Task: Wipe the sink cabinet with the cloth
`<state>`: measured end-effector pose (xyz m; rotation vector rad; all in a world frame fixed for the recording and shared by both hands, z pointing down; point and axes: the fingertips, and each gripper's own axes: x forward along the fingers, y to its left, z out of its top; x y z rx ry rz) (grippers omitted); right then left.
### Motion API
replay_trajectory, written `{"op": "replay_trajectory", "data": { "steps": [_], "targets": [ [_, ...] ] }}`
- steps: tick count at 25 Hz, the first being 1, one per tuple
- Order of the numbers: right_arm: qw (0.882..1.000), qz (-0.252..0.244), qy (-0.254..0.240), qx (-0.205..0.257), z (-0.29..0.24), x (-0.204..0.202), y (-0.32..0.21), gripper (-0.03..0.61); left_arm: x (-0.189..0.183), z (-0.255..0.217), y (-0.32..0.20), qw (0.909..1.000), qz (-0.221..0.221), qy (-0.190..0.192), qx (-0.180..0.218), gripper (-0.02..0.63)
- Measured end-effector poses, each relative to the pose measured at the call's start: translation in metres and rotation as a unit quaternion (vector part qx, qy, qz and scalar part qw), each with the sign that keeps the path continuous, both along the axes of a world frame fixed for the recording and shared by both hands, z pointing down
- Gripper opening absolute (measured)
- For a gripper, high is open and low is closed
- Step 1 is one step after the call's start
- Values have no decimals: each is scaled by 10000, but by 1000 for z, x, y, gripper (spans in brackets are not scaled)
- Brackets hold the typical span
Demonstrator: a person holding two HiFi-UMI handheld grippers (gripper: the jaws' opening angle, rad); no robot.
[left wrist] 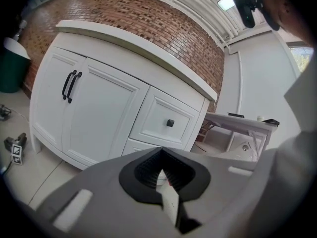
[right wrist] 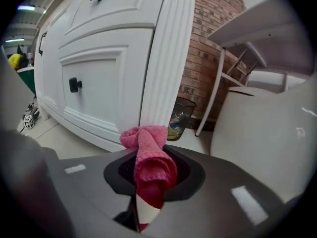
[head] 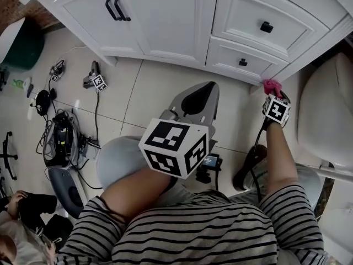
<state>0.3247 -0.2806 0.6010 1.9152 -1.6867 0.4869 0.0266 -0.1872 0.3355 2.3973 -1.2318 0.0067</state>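
The white sink cabinet [head: 165, 15] fills the top of the head view, with two doors and two drawers. My right gripper [head: 273, 90] is shut on a pink cloth [right wrist: 148, 155] and presses it against the foot of the cabinet's fluted right corner post [right wrist: 166, 58]. The cloth [head: 272, 85] shows as a small pink bunch at that corner. My left gripper [head: 196, 101] hangs shut with nothing in it, in front of the cabinet's lower drawer [left wrist: 168, 123] and apart from it.
A white toilet [head: 328, 112] stands close on the right. A small bin [right wrist: 179, 117] sits behind the corner post by the brick wall. Cables, devices and a marker cube [head: 99, 83] lie on the tiled floor at the left. My knees are below the grippers.
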Motion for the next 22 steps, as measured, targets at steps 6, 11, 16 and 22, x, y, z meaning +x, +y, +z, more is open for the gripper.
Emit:
{"op": "replay_trajectory", "data": {
  "steps": [6, 11, 16, 22],
  "targets": [
    [9968, -342, -435, 579, -135, 1, 23, 84, -7, 0, -4, 9990, -210, -369, 141, 0],
    [9555, -1095, -1289, 2418, -306, -58, 108, 86, -8, -5, 4, 9962, -421, -694, 329, 0],
    [9388, -599, -1694, 2938, -303, -70, 165, 84, -9, -14, 24, 9936, -552, -830, 524, 0],
    [9419, -1012, -1499, 2830, -290, -100, 174, 83, 8, -16, 53, 9883, -272, -1171, 943, 0]
  ]
}}
